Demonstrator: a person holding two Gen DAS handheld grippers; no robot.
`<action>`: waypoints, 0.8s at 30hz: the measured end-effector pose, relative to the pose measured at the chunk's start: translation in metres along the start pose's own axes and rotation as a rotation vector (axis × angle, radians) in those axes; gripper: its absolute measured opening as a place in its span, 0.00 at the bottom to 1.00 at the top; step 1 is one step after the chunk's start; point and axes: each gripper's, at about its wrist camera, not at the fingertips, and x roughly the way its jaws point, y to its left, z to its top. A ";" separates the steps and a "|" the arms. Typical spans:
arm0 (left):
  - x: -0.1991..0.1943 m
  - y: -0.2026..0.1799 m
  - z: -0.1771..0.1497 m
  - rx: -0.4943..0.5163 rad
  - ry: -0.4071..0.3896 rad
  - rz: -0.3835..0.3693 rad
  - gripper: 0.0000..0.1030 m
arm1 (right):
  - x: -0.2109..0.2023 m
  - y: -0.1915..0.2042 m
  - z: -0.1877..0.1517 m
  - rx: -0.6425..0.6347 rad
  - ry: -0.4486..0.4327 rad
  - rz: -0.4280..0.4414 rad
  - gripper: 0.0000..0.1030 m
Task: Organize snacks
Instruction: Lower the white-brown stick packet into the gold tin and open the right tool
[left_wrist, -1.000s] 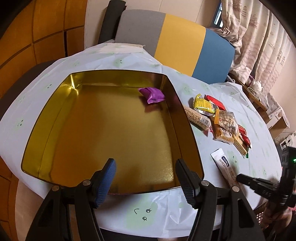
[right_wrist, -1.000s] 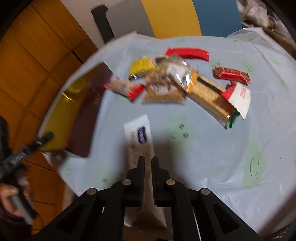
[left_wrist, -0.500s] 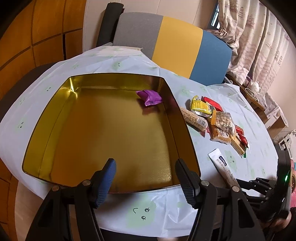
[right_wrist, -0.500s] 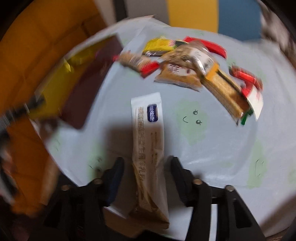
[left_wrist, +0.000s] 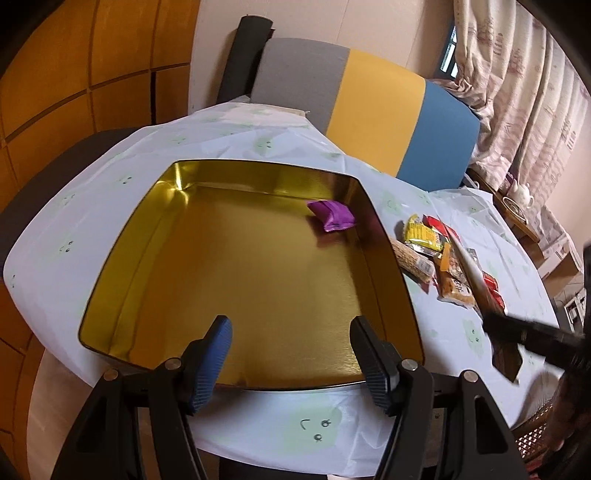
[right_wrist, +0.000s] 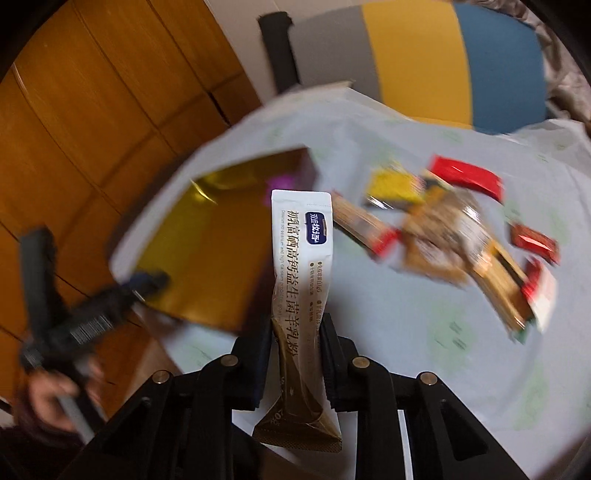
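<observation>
now pinching a long white-and-brown powder sachet (right_wrist: 301, 280) in the right tongs (right_wrist: 295, 354), jaws just closing, pads pressed against its lower brown part, printed white end sticking up and forward from the tongs, clear of the table (right_wrist: 406, 332). seen from the left wrist as a thin pale strip (left_wrist: 471, 269) rising from the right tongs (left_wrist: 498, 325), off to the right of the left tongs.

left tongs (left_wrist: 291, 358) spread wide, nothing between the blue-padded fingers (left_wrist: 212, 354), hovering over the near rim of the gold tin (left_wrist: 122, 258). tin open, sitting on the white smiley-print tablecloth (left_wrist: 258, 428), directly ahead of the left tongs; ahead and to the left of the right tongs. inside it, one purple wrapped snack (left_wrist: 332, 216) lying near the far right corner, just beside the right wall.

loose snack pile (right_wrist: 443, 236) on the table ahead and to the right of the right tongs, well apart from the sachet: yellow packet (right_wrist: 391, 184), red wrappers (right_wrist: 465, 177), tan cracker packs (right_wrist: 498, 280), all blurred. same pile right of the tin from the left wrist, with a yellow packet (left_wrist: 423, 236) and a long biscuit pack (left_wrist: 412, 258) just beside the tin's right wall.

beyond the table, a chair back (left_wrist: 373, 110) in grey, yellow and blue; curtains (left_wrist: 517, 92) further right. a hand (right_wrist: 51, 398) gripping the left tool's handle at the lower left of the right wrist view.
</observation>
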 end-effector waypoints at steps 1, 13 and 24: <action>0.000 0.002 -0.001 -0.004 0.000 0.003 0.65 | 0.006 0.008 0.010 0.006 0.002 0.032 0.24; 0.000 0.022 -0.004 -0.038 0.004 0.033 0.65 | 0.086 0.055 0.054 0.044 0.055 -0.005 0.30; 0.002 0.008 -0.005 0.002 0.009 0.023 0.65 | 0.062 0.045 0.028 -0.009 0.025 -0.051 0.33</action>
